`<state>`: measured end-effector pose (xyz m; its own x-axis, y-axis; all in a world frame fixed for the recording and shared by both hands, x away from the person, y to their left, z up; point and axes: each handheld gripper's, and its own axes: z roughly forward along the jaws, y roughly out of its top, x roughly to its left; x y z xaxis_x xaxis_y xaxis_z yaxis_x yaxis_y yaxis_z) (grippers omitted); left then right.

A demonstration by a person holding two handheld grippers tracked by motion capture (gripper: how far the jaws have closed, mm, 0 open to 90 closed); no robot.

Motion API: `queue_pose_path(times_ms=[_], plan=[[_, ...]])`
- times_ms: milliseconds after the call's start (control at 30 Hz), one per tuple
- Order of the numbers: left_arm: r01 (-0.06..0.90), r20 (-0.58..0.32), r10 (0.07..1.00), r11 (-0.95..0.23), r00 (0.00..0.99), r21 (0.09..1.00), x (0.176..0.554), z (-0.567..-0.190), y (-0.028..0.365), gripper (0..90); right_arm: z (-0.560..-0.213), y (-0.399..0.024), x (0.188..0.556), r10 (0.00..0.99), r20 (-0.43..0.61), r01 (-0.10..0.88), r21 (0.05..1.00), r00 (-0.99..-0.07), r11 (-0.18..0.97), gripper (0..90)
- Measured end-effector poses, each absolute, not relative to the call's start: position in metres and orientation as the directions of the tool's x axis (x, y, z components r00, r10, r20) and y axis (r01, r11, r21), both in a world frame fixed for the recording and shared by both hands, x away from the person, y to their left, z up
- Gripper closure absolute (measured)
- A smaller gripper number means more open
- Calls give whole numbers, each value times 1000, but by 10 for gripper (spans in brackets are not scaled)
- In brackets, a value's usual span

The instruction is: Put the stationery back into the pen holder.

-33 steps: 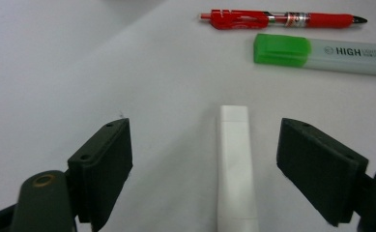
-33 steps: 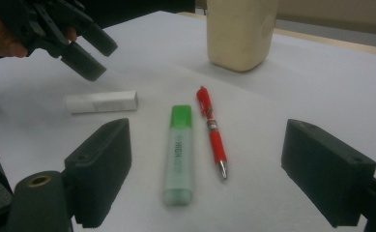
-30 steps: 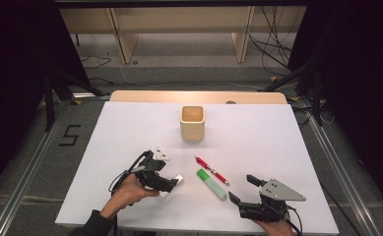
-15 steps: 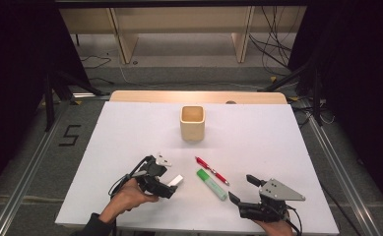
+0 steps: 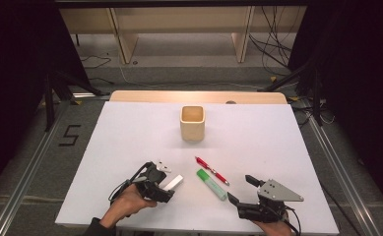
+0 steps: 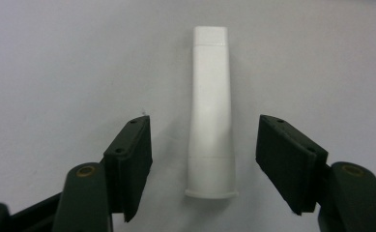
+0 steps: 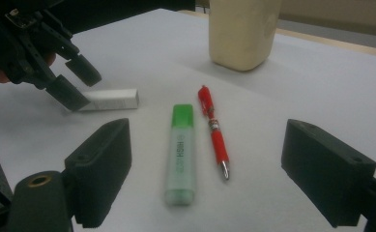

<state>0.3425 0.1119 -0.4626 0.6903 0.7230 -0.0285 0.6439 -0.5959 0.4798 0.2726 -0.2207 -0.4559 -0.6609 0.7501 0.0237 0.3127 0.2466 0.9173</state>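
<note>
high view: the left gripper (image 5: 168, 183) straddles the white flat plastic tube (image 5: 173, 183) on the white table (image 5: 130, 137). left gripper view: jaws closing, pads not yet touching; an off-centre squeeze could skid it. right gripper view: the right gripper (image 7: 207, 169) gapes idle.

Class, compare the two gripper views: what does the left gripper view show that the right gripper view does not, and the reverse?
Left gripper view: the jaws of the left tool, which have just been closing, flank the white tube with gaps on both sides. Right gripper view: the right tool with open jaws, a green highlighter, a red pen and a beige cup. Shared: the white tube lying on the white table.
</note>
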Motion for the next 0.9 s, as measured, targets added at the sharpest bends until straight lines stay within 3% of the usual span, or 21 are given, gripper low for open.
queue_pose_path(times_ms=[500, 667, 900], plan=[[640, -13, 716, -616, 698, 460, 340, -471, 110, 523, -457, -219, 273, 749, 25, 318, 914, -662, 250, 190], [632, -18, 707, -620, 707, 465, 340, -471, 111, 654, -457, -219, 273, 750, 23, 319, 913, -661, 253, 193], [625, -42, 692, -622, 721, 472, 342, -470, 113, 666, -457, -218, 273, 746, 22, 319, 912, -665, 257, 194]])
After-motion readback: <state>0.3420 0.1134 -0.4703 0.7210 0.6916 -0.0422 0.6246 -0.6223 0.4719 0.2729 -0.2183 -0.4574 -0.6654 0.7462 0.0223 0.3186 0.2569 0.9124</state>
